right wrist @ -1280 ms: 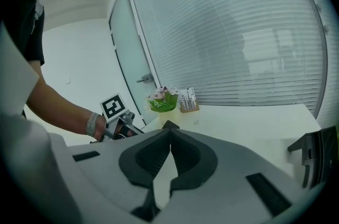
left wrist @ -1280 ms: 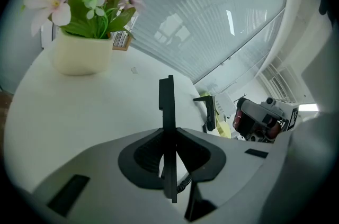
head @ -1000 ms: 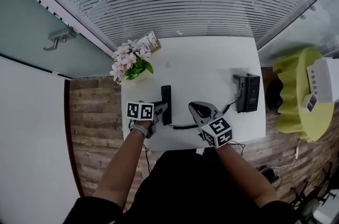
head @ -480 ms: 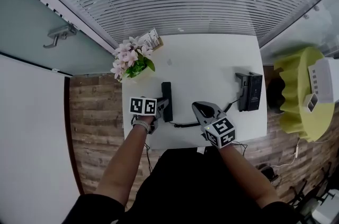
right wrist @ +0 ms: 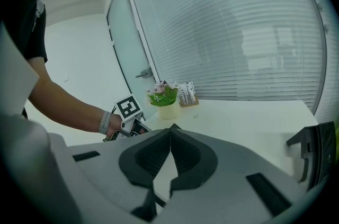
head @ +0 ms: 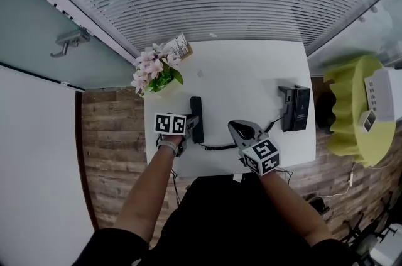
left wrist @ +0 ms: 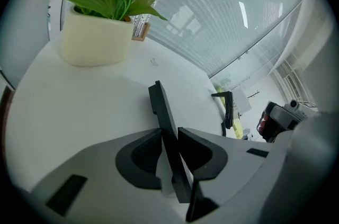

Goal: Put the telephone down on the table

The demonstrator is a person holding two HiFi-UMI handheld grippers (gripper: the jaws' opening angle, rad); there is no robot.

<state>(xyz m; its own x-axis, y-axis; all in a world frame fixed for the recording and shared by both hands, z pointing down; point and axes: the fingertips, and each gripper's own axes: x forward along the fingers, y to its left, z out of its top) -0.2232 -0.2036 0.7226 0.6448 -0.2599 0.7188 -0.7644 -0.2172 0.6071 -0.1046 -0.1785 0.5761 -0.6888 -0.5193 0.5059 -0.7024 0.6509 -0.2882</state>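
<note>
My left gripper [left wrist: 169, 135] has just been easing its jaws apart, and the slim black telephone handset [left wrist: 161, 106] sits on edge between them, a sliver of gap on its left side and its far end down on the white table [head: 245, 79]. My right gripper [right wrist: 170, 133] hovers just beside it with its jaws pinched together on nothing. The black phone base [head: 295, 109] sits well apart at the table's right edge.
</note>
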